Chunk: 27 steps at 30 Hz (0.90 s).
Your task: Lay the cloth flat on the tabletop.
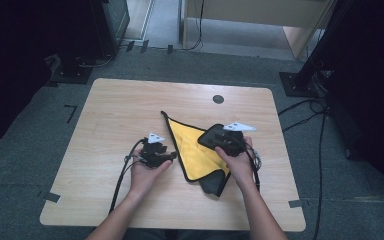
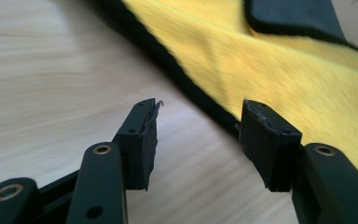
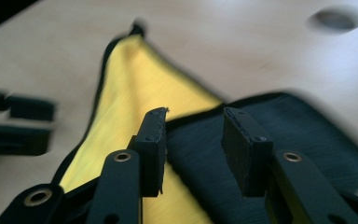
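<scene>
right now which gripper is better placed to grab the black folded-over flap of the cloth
Right. The right gripper hangs open directly over the black flap of the yellow cloth. The left gripper, also open, sits over bare table beside the cloth's edge.

No readable text, labels, brands, nos. or signs in any view; nothing legible on the cloth, tabletop or gripper jaws
</scene>
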Tool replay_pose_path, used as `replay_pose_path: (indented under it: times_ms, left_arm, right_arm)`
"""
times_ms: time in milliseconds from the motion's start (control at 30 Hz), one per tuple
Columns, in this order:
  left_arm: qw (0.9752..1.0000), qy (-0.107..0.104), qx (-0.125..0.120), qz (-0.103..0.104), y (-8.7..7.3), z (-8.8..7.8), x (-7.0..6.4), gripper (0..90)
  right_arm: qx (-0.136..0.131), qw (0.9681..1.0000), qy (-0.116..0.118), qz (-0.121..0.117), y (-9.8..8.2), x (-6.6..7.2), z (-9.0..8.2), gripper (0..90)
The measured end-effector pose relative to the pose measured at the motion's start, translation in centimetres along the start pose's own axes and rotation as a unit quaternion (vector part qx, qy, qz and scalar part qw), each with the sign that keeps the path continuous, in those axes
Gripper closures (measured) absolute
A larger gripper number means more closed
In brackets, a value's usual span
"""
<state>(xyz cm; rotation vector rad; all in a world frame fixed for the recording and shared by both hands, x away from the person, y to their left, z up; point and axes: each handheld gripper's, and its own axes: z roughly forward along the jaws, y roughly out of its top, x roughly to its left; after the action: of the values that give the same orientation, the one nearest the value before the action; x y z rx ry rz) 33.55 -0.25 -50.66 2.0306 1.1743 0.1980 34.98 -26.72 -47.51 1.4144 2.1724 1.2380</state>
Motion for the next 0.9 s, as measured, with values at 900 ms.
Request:
replay_pose_path:
  times_ms: [900]
  left_arm:
    - [0.9907,0.097,0.048,0.082,-6.0,-7.3,2.9,43.5]
  right_arm:
    - [0.027,0.9816,-0.163,0.096,-11.5,-2.7,-12.8,89.0]
